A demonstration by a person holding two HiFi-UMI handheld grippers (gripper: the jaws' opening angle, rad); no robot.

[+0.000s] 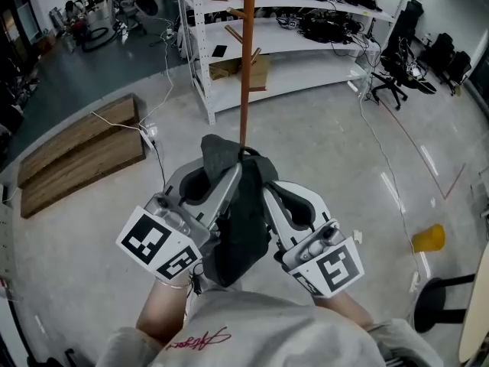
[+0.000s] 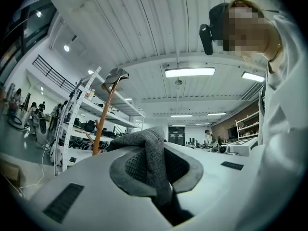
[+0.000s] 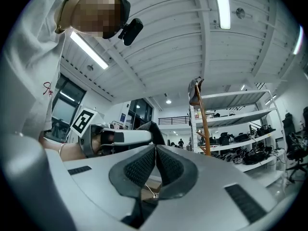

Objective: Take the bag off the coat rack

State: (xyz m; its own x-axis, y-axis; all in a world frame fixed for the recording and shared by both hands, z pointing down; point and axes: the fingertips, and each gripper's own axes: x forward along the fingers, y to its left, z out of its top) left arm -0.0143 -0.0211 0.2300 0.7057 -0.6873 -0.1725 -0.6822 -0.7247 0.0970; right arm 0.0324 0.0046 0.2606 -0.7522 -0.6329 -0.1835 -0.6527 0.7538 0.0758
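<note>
Nearest the lens, at the bottom edge of the head view, sits my pale sweatshirt [image 1: 260,331]. Just above it are the two marker cubes of my tools.

Between the tools, at the middle of the frame, hangs the dark grey bag [image 1: 241,228], slack and folded. The left gripper [image 1: 233,173] pinches it. In the left gripper view a thick fold of the grey fabric [image 2: 144,141] is clamped between the pads and spills over the tips [image 2: 156,160].

The right gripper [image 1: 266,191] lies against the bag's right side. In its own view the jaws [image 3: 155,162] are pressed together pad to pad, and I can make out no fabric between them.

Above the bag, the orange-brown coat rack [image 1: 246,67] runs up to the top centre of the frame. In the left gripper view it [image 2: 103,124] stands at the left, behind the held fold, with a grey cloth thing [image 2: 115,74] on its top.

White shelving [image 1: 306,37] fills the upper right behind the rack, and wooden boards [image 1: 76,159] lie on the floor at the left.
</note>
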